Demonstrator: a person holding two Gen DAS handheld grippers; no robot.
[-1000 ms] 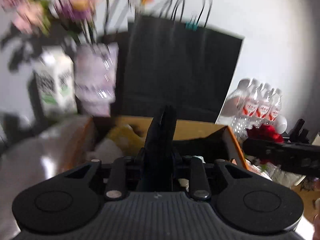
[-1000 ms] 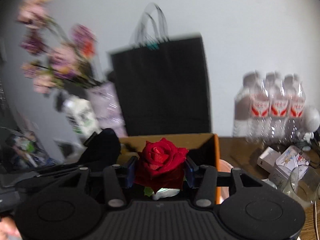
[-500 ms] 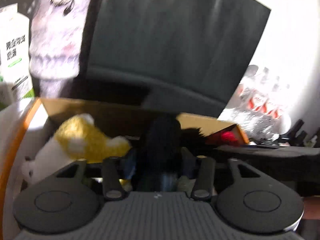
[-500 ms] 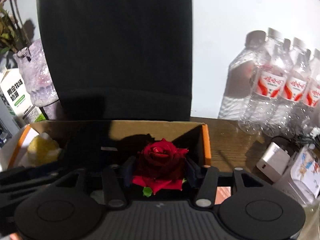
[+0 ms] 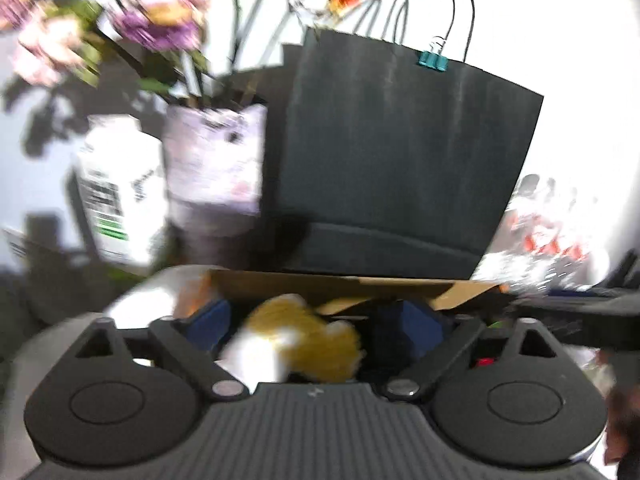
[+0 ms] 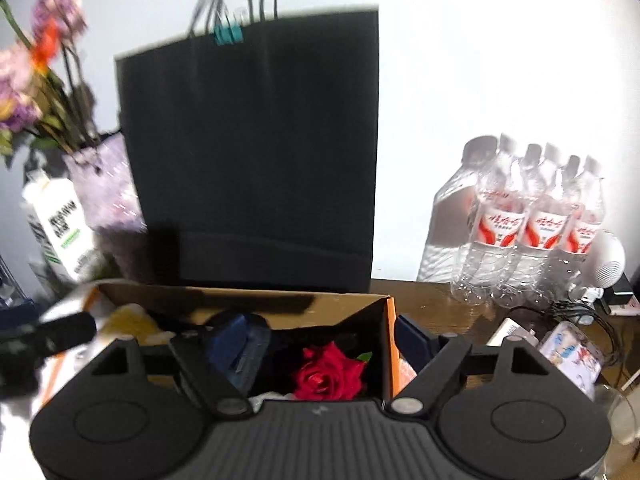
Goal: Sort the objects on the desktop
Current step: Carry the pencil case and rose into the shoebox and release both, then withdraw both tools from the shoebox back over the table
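My left gripper point(image 5: 316, 326) is opening wide over the box point(image 5: 320, 285), pads clear of the yellow plush point(image 5: 304, 344) lying in it below. My right gripper point(image 6: 326, 346) is opening too, gripping nothing; the rose point(image 6: 330, 372) lies loose in the box between its fingers. Behind the box stands a black bag point(image 6: 256, 152), a vase point(image 5: 216, 168) to its left, bottles point(image 6: 532, 224) to its right.

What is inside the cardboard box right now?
Inside the cardboard box: a red rose near its right wall, a yellow and white plush toy toward the left, and something dark between them. The box floor and anything lower are hidden by the grippers' bodies.
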